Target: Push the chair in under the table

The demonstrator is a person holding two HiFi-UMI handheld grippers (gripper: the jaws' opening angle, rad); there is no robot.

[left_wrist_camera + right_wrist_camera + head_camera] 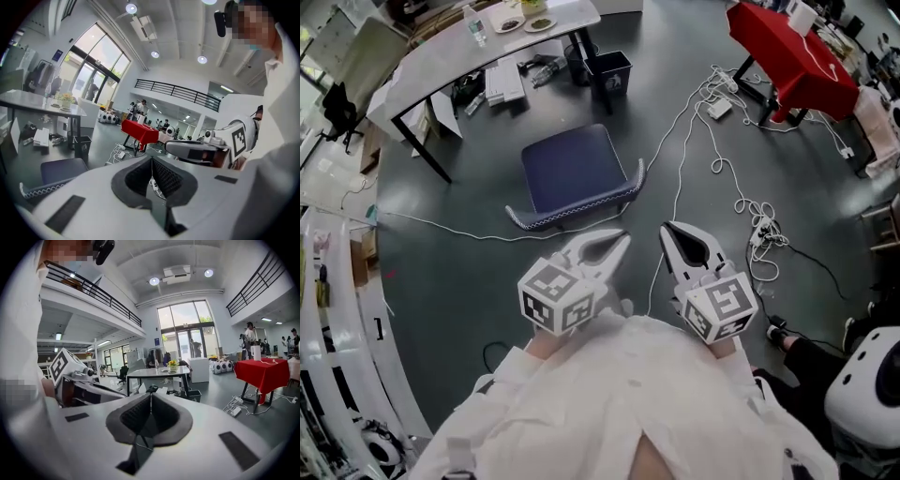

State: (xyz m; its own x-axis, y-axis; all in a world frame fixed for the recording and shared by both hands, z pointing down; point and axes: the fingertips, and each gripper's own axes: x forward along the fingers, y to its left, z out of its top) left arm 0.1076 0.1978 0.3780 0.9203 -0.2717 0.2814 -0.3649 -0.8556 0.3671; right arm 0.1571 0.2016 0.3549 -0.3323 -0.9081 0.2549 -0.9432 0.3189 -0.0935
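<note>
Blue chair [577,173] clear of table [441,56] | black bin [609,73], white cable [761,230] nearby | left gripper [622,241], right gripper [668,228] closed, empty

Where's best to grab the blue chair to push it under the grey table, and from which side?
Grip the blue chair by its curved near rim, apparently the backrest top, coming from the person's side. That rim faces the left gripper and right gripper, and the chair stands between them and the grey table, so a push from there should carry it under. Their jaws are shut; open them first.
</note>
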